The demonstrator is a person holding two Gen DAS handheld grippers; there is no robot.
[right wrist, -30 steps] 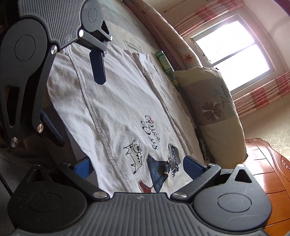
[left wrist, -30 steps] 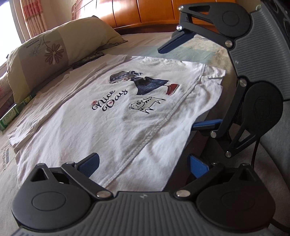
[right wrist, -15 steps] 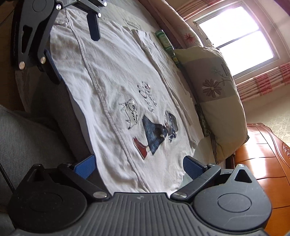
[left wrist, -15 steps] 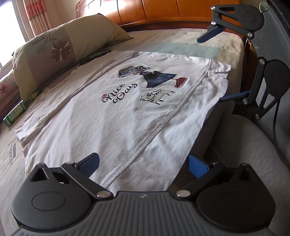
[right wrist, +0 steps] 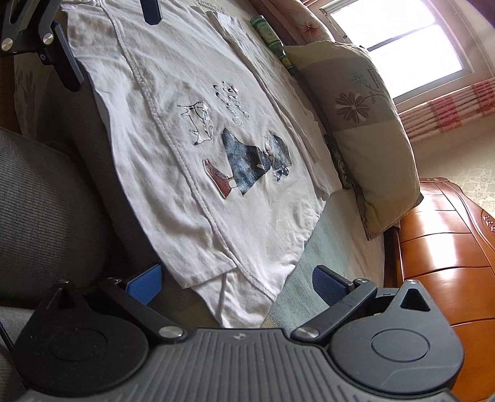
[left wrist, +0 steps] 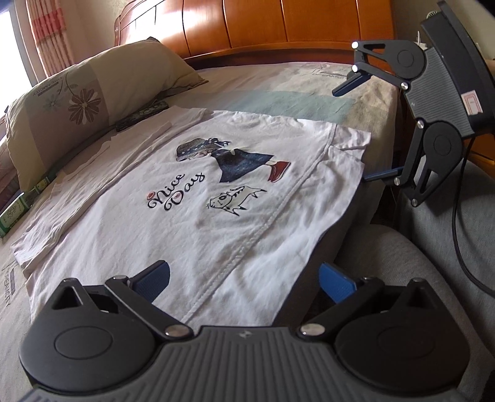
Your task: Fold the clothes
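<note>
A white T-shirt [left wrist: 191,201] with a "Nice Day" print lies flat on the bed, its near side folded over along a stitched hem; it shows too in the right wrist view as the T-shirt [right wrist: 191,130]. My left gripper [left wrist: 244,281] hovers open over the shirt's near corner at the bed edge, holding nothing. My right gripper [right wrist: 236,283] is open above the shirt's opposite corner, by the sleeve. The right gripper [left wrist: 359,130] also appears in the left wrist view, off the bed's side. The left gripper [right wrist: 108,40] shows at the top left of the right wrist view.
A floral pillow [left wrist: 77,105] lies along the far side of the bed, with a wooden headboard [left wrist: 278,24] behind. Green boxes [left wrist: 15,210] sit beside the pillow. A person's grey-clad legs [left wrist: 417,278] are beside the bed edge. A window [right wrist: 402,40] glares bright.
Both grippers have drawn apart along the bed edge toward opposite ends of the shirt. Each stayed open. The shirt has not moved.
</note>
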